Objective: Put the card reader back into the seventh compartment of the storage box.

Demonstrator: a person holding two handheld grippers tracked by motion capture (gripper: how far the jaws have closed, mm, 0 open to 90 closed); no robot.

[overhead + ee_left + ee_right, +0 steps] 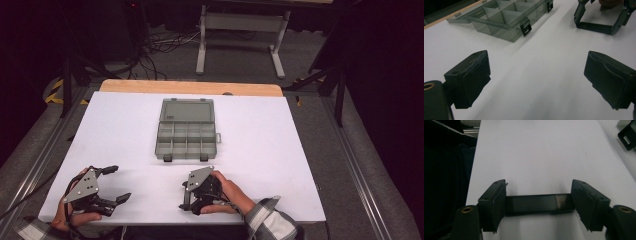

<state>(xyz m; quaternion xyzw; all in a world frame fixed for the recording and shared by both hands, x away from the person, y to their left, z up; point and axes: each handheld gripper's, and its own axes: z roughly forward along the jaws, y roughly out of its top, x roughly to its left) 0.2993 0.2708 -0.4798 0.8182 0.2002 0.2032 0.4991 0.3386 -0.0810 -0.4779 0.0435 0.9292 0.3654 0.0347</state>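
The right gripper (539, 203) sits nearest, low on the white counter (280, 150), and its 2 jaws are clamped on the ends of a flat black bar (537, 204). The bar spans the gap from one pad to the other, so its long axis runs straight across between the jaws, level with the counter and just above it. In the left gripper view that same bar (599, 27) shows as the bottom of a squared black frame, with a hand behind it. In the high view the right gripper (192, 202) is seen by the near edge of the counter, short of the grey compartment box (186, 131).

The left gripper (117, 182) lies to the left of the right one, also near the front edge. Its jaws stand wide apart with bare counter between them, gripping and touching nothing.

Beyond both grippers the compartment box lies open at the middle of the counter, lid flat on the far side, its 2 black latches (167, 158) facing the grippers. Its long axis runs away from the person.
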